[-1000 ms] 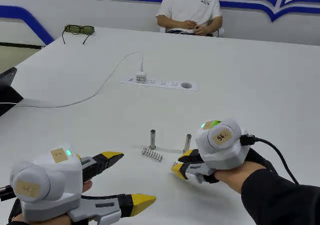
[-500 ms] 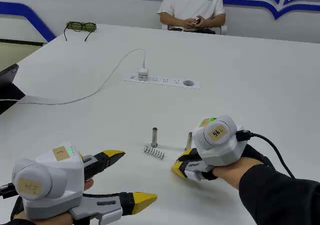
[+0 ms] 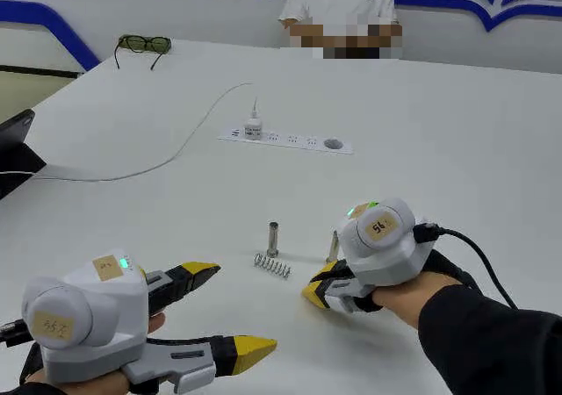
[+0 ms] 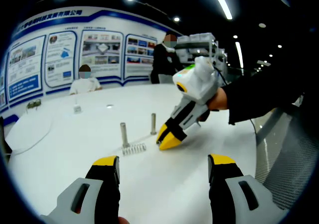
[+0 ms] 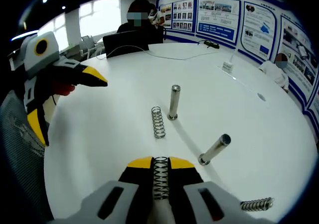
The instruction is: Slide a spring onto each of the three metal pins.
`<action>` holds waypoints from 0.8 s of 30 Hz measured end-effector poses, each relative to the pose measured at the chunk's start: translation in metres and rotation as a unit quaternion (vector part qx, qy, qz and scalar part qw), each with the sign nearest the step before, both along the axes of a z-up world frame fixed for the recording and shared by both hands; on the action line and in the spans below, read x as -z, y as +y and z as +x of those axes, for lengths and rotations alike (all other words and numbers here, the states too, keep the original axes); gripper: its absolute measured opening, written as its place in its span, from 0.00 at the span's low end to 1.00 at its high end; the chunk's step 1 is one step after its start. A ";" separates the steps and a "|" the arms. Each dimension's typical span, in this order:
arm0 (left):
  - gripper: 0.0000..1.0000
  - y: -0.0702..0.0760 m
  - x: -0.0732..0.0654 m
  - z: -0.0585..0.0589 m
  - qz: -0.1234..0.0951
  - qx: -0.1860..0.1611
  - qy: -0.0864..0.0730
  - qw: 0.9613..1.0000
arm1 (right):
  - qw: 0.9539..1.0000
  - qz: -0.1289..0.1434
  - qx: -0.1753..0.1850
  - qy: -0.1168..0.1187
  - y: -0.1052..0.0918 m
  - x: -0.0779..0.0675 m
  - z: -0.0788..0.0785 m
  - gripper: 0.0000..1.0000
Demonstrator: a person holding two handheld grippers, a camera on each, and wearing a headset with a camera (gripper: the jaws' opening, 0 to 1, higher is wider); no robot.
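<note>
Gripping a spring (image 5: pixel 160 176) in the right claw (image 5: pixel 160 163), yellow tips pinched together on its coils, its length running back between the jaws. Holding that claw low over the white table (image 3: pixel 439 149), pointed leftward; cannot tell whether the tips touch the top. Just beyond those tips, seeing two metal pins: the near pin (image 5: pixel 214 149) close on the right, the far pin (image 5: pixel 174 102) upright a little further out. From the head view, finding the near pin partly hidden behind the right claw's body. Seeing a loose spring (image 5: pixel 158 122) flat on the table just beside the far pin's base. Spotting a second loose spring (image 5: pixel 256 203) lying at the lower right edge of the right gripper view, behind the near pin. Holding the left claw (image 3: pixel 230 310) wide open with nothing between its tips, well to the left of the pins and aimed toward them. Further out on the table, noting a white power strip (image 3: pixel 285 139) with a small plug (image 3: pixel 254 130) in it and a thin cable (image 3: pixel 176 154) trailing off leftward, dark glasses (image 3: pixel 143 43) near the far left corner, and a person (image 3: pixel 338 0) in a white shirt seated at the far side.
</note>
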State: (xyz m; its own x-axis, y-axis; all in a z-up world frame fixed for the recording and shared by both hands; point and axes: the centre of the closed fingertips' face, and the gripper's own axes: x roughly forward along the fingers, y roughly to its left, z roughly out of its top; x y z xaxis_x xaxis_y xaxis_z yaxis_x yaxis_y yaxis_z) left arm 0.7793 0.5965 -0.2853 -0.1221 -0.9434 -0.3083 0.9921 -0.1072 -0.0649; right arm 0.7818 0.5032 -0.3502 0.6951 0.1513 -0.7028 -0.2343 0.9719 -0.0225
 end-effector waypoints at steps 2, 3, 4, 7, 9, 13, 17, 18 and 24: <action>0.73 0.000 0.000 0.000 0.000 0.000 0.000 1.000 | 1.000 -0.002 0.000 0.000 0.000 0.000 0.000 0.12; 0.73 0.000 0.000 0.000 0.000 0.000 0.000 1.000 | 1.000 -0.005 0.000 0.000 -0.001 0.000 -0.001 0.12; 0.73 0.000 0.000 0.000 0.000 0.000 0.000 1.000 | 1.000 -0.006 0.000 -0.001 -0.001 -0.001 -0.001 0.12; 0.73 0.000 0.000 0.000 0.000 0.000 -0.001 1.000 | 1.000 -0.004 0.000 -0.006 -0.001 -0.004 -0.001 0.12; 0.73 0.000 0.000 0.000 0.000 0.000 -0.001 1.000 | 1.000 -0.005 0.001 -0.009 -0.001 -0.006 -0.002 0.12; 0.73 -0.001 -0.001 -0.001 0.000 0.003 -0.002 1.000 | 1.000 -0.004 0.006 -0.016 -0.003 -0.010 -0.002 0.12; 0.73 -0.002 -0.002 -0.001 0.000 0.004 -0.004 1.000 | 1.000 -0.004 0.009 -0.020 -0.004 -0.014 -0.004 0.12; 0.73 -0.002 -0.002 -0.002 0.000 0.005 -0.004 1.000 | 1.000 -0.004 0.010 -0.021 -0.004 -0.014 -0.004 0.12; 0.73 -0.003 -0.004 -0.003 0.000 0.009 -0.007 1.000 | 1.000 -0.005 0.014 -0.028 -0.007 -0.019 -0.008 0.12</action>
State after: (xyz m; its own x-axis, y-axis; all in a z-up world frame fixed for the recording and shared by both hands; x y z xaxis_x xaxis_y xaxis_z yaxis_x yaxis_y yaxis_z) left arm 0.7762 0.5939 -0.2816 -0.1340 -0.9412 -0.3101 0.9909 -0.1241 -0.0516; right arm 0.7740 0.4966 -0.3308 0.7368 0.1249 -0.6644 -0.2055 0.9777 -0.0442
